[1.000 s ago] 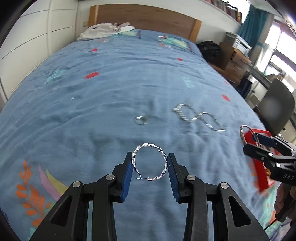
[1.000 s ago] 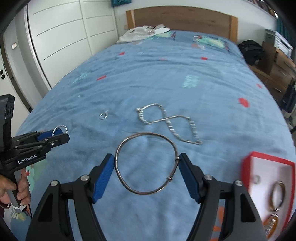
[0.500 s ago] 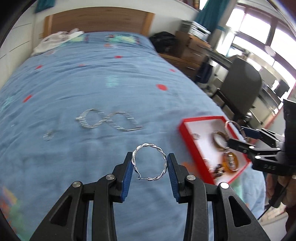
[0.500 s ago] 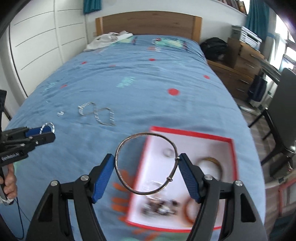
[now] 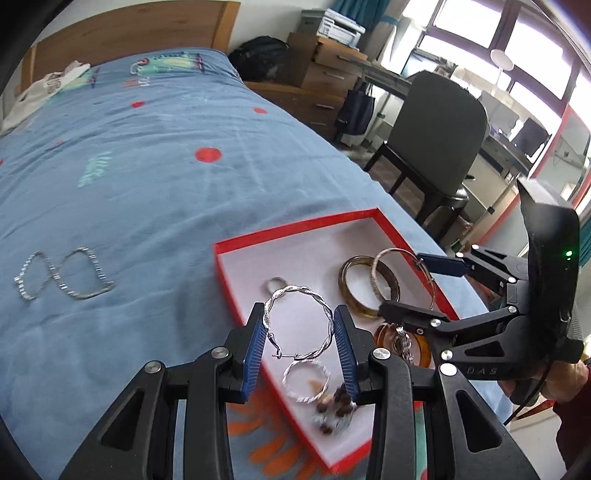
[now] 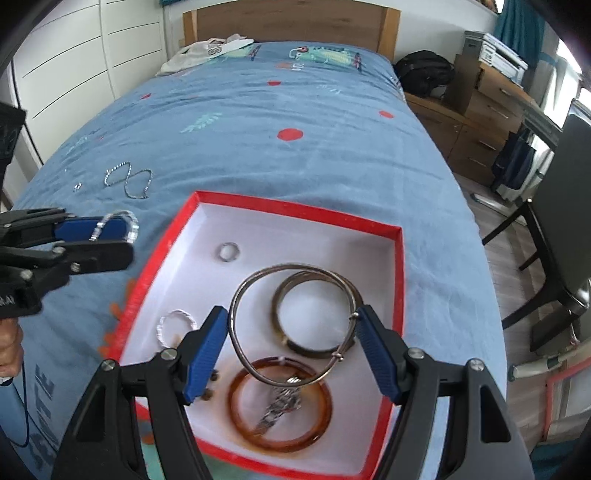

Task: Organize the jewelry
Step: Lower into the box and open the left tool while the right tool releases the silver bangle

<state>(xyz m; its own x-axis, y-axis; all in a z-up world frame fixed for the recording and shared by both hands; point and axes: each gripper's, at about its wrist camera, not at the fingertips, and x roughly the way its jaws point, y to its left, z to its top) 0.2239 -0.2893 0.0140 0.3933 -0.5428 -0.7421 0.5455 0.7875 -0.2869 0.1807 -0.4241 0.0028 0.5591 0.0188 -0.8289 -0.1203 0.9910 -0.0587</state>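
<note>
My left gripper [image 5: 299, 334] is shut on a twisted silver hoop [image 5: 298, 325] and holds it above the near left part of the red box [image 5: 295, 226]. My right gripper [image 6: 291, 343] is shut on a thin metal bangle [image 6: 255, 282] and holds it above the box's middle [image 6: 306, 212]. The white-lined box holds a brown bangle [image 6: 314, 345], an amber bangle [image 6: 277, 441], a small ring [image 6: 228, 252], a silver hoop [image 6: 177, 325] and dark beads [image 5: 334, 404]. A silver chain [image 5: 61, 275] lies on the blue bedspread left of the box; it also shows in the right wrist view [image 6: 127, 179].
The box sits near the bed's right edge [image 5: 406, 210]. A dark chair [image 5: 436, 133] and wooden drawers [image 5: 317, 77] stand beside the bed. White clothing [image 6: 207, 50] lies by the wooden headboard [image 6: 288, 22]. White wardrobes [image 6: 74, 62] line the left wall.
Both grippers have swung right from the open bedspread to above the red box, each still holding its ring. The chain now lies off to the left.
</note>
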